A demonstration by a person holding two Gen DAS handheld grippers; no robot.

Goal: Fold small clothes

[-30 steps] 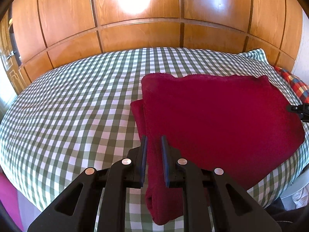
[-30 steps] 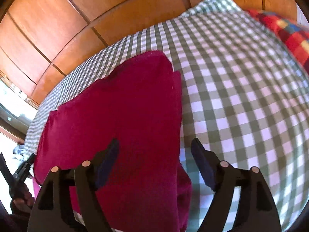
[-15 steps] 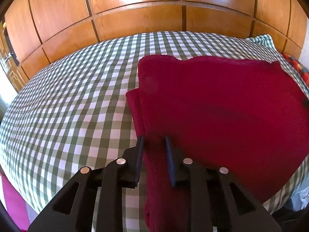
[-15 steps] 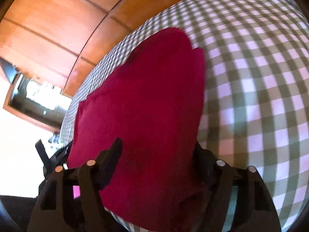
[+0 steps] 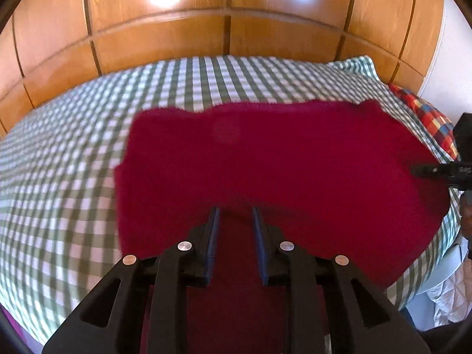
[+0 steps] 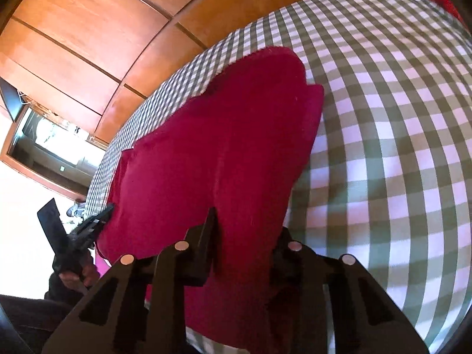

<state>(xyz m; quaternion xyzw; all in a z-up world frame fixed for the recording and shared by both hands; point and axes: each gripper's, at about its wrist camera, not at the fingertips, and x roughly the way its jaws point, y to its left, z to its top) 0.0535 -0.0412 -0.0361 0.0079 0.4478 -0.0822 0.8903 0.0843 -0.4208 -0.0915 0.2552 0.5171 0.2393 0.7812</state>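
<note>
A dark red garment [image 5: 280, 162] lies on the green-and-white checked bed [image 5: 73, 177], its near edge lifted. My left gripper [image 5: 234, 221] is shut on the garment's near left corner, with cloth bunched between the fingers. In the right wrist view the same garment [image 6: 221, 147] fills the middle. My right gripper [image 6: 246, 230] is shut on the garment's near right corner, and its right finger is mostly hidden by cloth. The right gripper also shows at the right edge of the left wrist view [image 5: 436, 171]. The left gripper shows at the lower left of the right wrist view [image 6: 88, 230].
Wooden panelled wardrobe doors [image 5: 236, 14] stand behind the bed. A red, blue and yellow checked pillow [image 5: 427, 124] lies at the far right of the bed. A window or mirror frame [image 6: 44, 147] is at the left in the right wrist view.
Both grippers have closed on the garment's near edge and raised it. The right gripper was wide open a second ago. The left wrist view is blurred from motion.
</note>
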